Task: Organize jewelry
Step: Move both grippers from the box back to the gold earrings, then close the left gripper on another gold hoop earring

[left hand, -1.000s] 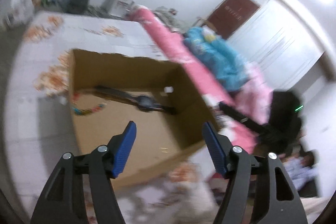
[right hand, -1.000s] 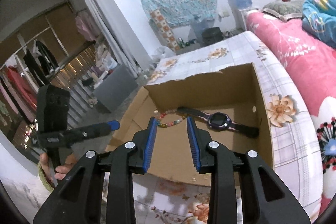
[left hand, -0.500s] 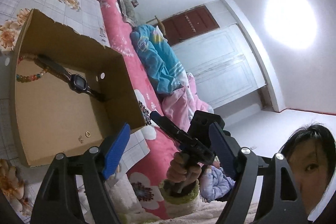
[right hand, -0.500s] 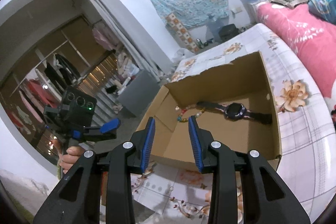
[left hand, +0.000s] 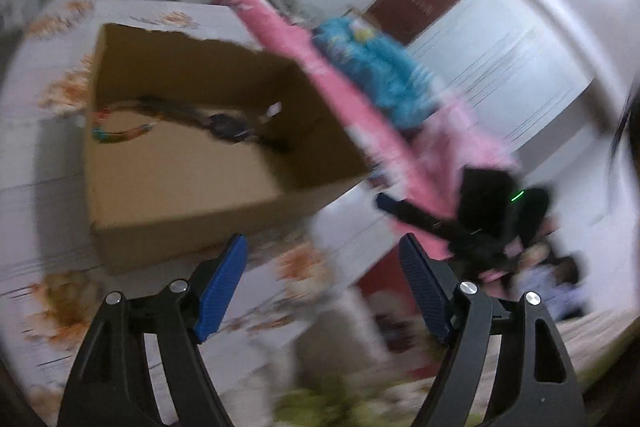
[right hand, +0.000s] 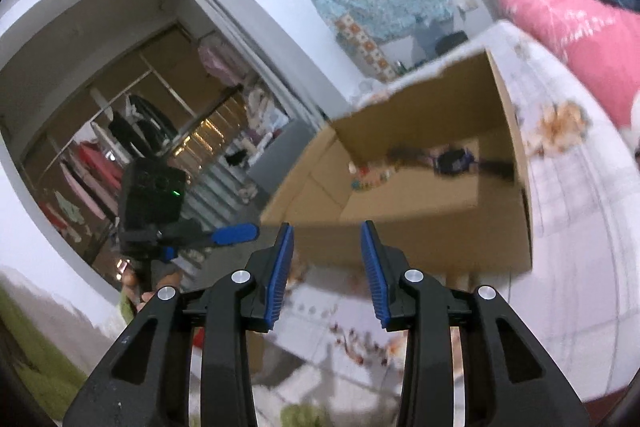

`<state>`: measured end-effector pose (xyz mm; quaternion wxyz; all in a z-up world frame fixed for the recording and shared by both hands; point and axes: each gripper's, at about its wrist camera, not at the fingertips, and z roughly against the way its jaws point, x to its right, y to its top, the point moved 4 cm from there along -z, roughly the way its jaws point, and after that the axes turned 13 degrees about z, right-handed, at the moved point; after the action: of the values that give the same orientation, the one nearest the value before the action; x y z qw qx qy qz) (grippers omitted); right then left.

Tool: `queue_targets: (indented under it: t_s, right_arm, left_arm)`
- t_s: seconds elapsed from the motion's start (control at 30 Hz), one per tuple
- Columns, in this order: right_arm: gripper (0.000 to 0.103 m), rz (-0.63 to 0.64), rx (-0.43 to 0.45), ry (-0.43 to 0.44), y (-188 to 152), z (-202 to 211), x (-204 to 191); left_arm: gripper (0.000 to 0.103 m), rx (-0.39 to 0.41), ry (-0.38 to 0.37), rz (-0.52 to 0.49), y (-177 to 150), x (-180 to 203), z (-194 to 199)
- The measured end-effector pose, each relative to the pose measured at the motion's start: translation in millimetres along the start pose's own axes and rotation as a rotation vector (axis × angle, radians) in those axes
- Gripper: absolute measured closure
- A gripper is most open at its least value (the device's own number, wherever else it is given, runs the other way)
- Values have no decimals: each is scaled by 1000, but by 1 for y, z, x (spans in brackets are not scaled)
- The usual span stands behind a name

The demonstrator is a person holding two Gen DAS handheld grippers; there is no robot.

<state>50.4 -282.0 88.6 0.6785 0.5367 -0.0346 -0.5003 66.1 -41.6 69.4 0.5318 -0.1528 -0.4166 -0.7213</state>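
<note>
Left wrist view is blurry, but the open brown cardboard box (left hand: pixel 192 163) on the floral cloth already holds a dark wristwatch (left hand: pixel 228 125) and a colourful bead bracelet (left hand: pixel 120 135). Left gripper (left hand: pixel 322 281) gapes wide, right gripper (right hand: pixel 326 267) narrower, both carrying nothing. Looks mostly done.

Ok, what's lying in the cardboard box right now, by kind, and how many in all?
Watch: 1
Beaded bracelet: 1
Total: 2 that I can make out in the cardboard box; the frames are blurred, so anything tiny would not show.
</note>
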Motion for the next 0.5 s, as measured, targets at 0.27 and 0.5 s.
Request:
queue_targets:
  t_s: [0.27, 0.5]
  right_arm:
    - [70, -95, -124, -28, -45, -41, 1]
    - [70, -123, -173, -14, -50, -55, -1]
  left_arm:
    - [41, -50, 435, -280, -59, -19, -64]
    - [69, -126, 559, -401, -77, -43, -96]
